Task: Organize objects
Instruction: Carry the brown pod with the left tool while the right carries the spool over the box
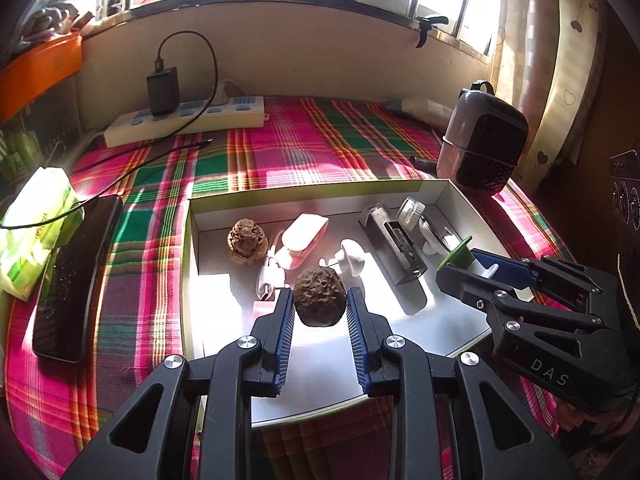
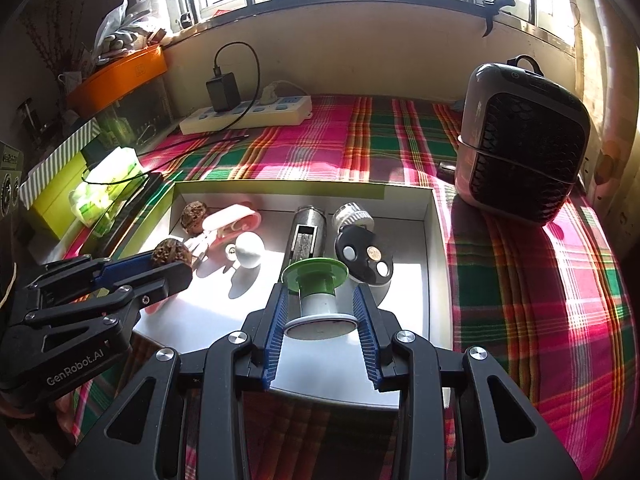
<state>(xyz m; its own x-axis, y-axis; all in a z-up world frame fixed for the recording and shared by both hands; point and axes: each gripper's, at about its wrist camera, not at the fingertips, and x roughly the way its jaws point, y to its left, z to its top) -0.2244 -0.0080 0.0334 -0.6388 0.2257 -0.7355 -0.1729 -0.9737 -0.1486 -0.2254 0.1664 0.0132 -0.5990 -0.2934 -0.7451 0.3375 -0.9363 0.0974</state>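
Desk [image 1: 120,208] in plaid cloth. White tray [image 1: 192,240] sits at its near edge, centre; heater [image 2: 524,140] at the tray's far right corner, power strip [image 1: 184,120] along the desk's far edge.

Tray holds a metal cylinder [image 2: 306,232], long axis running near-to-far, plus a key fob [image 2: 364,256], pink case [image 1: 302,240] and a second walnut [image 1: 246,240] at its far left corner.

Left hand-held gripper [image 1: 320,300]: pinching a walnut [image 1: 319,294], over the tray's near left part.

Right hand-held gripper [image 2: 320,304]: pinching a green-and-white spool [image 2: 318,296], axis pointing away along the fingers, green flange far end. It hangs over the tray's near edge, right of centre, just short of the cylinder's near end.

Both loads look already above the tray. Judgement: drop spots lie straight below and slightly ahead; each hand serves its own half, no crossing needed. Risk: the walnut rolling.
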